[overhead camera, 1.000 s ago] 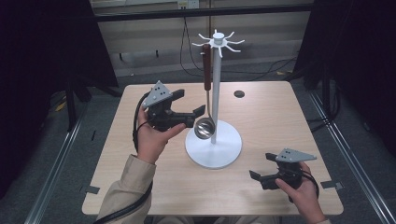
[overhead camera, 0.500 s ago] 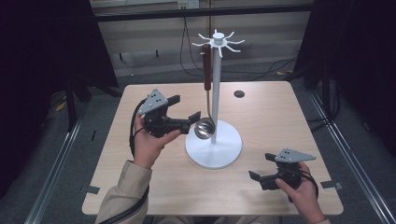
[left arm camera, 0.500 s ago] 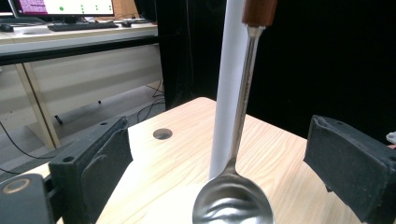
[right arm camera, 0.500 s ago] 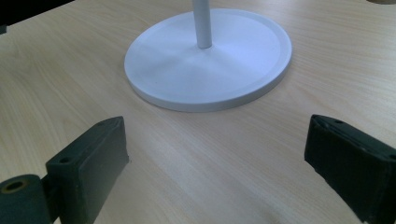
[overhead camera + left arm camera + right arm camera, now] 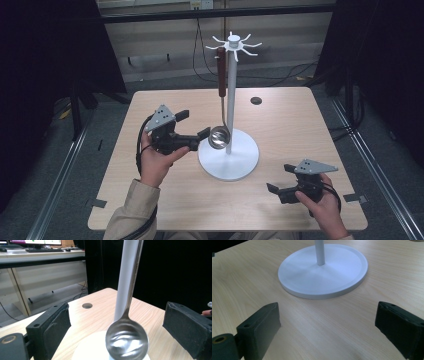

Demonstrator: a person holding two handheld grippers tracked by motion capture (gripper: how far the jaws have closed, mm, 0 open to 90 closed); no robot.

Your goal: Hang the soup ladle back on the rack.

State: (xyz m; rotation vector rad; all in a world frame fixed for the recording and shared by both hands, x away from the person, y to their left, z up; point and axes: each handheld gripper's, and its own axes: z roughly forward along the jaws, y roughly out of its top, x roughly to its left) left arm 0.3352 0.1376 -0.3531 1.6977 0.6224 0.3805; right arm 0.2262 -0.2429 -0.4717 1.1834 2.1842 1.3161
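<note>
While the ladle (image 5: 220,115) hangs by its dark red handle from one of the hooks on the white stand (image 5: 230,102), the left gripper (image 5: 192,130) is up beside the bowl with its jaws spread wide and nothing pinched between them. From the left gripper view the shiny ladle bowl (image 5: 126,340) sits between the two black pads, closer to the middle, not touching either one as far as I can see. The bowl hangs just above the stand's round base, right next to the pole. Over on the other side, the right gripper (image 5: 280,181) sits low near the table's (image 5: 300,125) front edge, jaws wide apart too, holding nothing, pointed at the stand's base (image 5: 322,272).
</note>
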